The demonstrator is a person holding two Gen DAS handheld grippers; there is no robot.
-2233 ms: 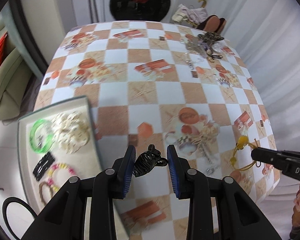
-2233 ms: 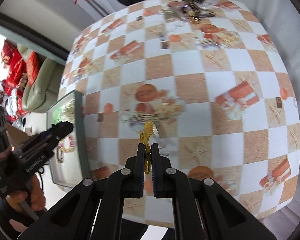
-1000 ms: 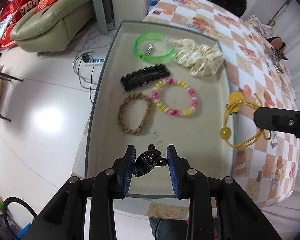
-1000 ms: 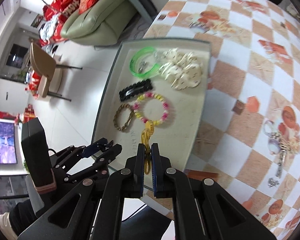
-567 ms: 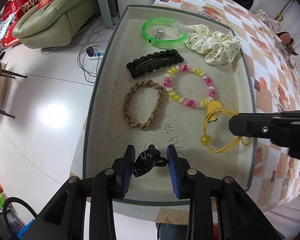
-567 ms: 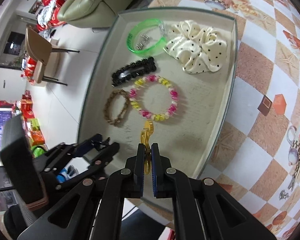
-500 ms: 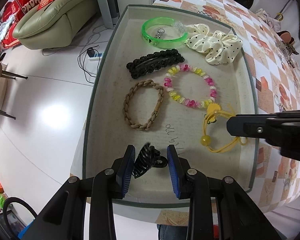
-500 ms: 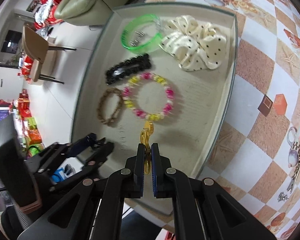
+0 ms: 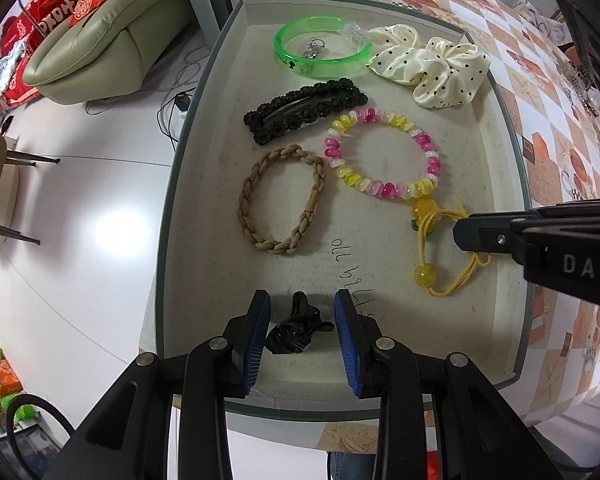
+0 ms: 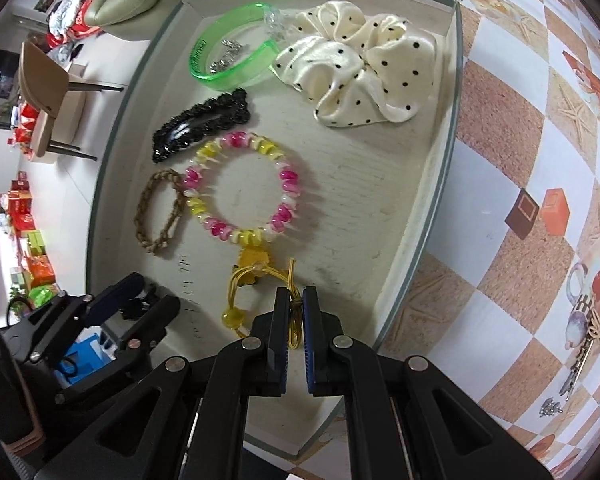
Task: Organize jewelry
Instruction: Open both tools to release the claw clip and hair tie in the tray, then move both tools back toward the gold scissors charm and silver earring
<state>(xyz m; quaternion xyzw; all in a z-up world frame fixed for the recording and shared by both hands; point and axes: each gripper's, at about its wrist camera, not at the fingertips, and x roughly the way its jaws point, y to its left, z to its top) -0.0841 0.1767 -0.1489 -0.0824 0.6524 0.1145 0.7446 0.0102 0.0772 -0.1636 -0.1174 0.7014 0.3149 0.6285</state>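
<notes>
Left wrist view gives me the shallow grey-rimmed cream tray (image 9: 188, 152) spread out ahead of my jaws, on the checked orange-and-white tablecloth (image 9: 556, 128). Farthest beyond the jaws lie a cream polka-dot satin scrunchie (image 9: 432, 64) and a translucent green bangle (image 9: 320, 52). Nearer come a black beaded hair clip (image 9: 304, 110), a pink-and-yellow bead bracelet (image 9: 384, 156) and a tan braided hair band (image 9: 280, 204).

My left gripper (image 9: 302, 334) has its jaws parted, and the small black claw clip (image 9: 296, 330) sits loose between them on the tray floor, touching at most the left pad. My right gripper (image 10: 296, 316) is nearly closed, pinching the yellow elastic cord with bead and charm (image 10: 256, 288), whose charm rests just ahead of the jaws, against the bead bracelet.

I judge the risks small: the cord could snag on the pads when I release, or the charm could drag the bracelet.
</notes>
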